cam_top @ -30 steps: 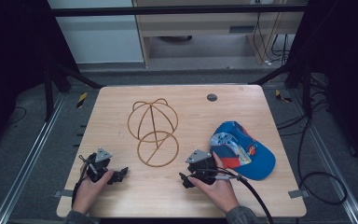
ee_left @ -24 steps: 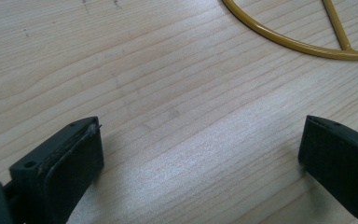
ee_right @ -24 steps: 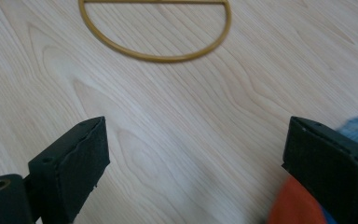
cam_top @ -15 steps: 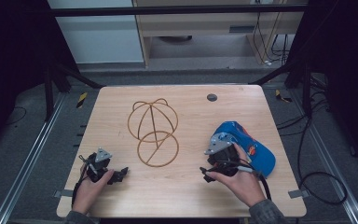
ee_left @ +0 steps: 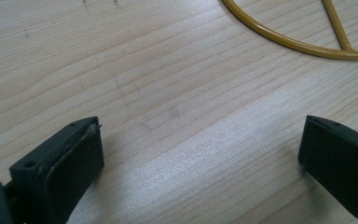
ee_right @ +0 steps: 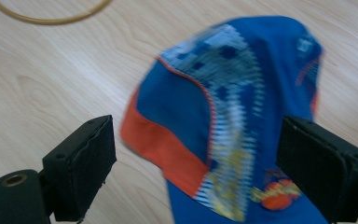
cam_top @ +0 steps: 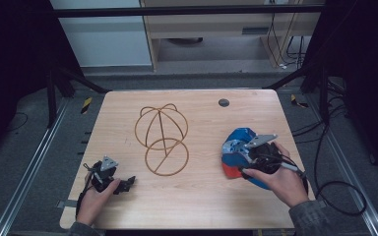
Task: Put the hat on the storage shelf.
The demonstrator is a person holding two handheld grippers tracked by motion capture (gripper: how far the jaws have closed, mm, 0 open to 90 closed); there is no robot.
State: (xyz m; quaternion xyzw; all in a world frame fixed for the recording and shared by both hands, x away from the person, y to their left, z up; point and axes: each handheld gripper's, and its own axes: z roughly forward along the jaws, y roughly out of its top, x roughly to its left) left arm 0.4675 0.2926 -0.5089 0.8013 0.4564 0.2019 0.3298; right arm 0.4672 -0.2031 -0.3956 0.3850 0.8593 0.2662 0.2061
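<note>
Blue cap [cam_top: 236, 150] w/ orange trim lies on the wooden table [cam_top: 202, 206], right side, just right of the wire frame's lower ring. Right gripper [cam_top: 244, 164] sits over the cap – in the right gripper view [ee_right: 193, 163] its jaws stand wide apart, one each side of the cap [ee_right: 223, 107], not pinching it; whether the pads touch the fabric, can't tell, pic is blurred. Cap shows a patterned panel and an orange edge facing the gripper.

Left gripper [cam_top: 127, 183] rests near the table's front-left corner, held in the left hand [cam_top: 94, 199], well apart from the cap. Left gripper view [ee_left: 200, 154]: jaws wide, nothing btwn them but bare wood.

Yellow-brown wire frame [cam_top: 161, 137] – a dome of hoops plus a flat ring w/ a crossbar – stands at table centre, btwn the two grippers; an arc of its ring [ee_left: 303, 42] shows ahead of the left jaws. Small dark round disc [cam_top: 223, 103] near the table's far edge.
</note>
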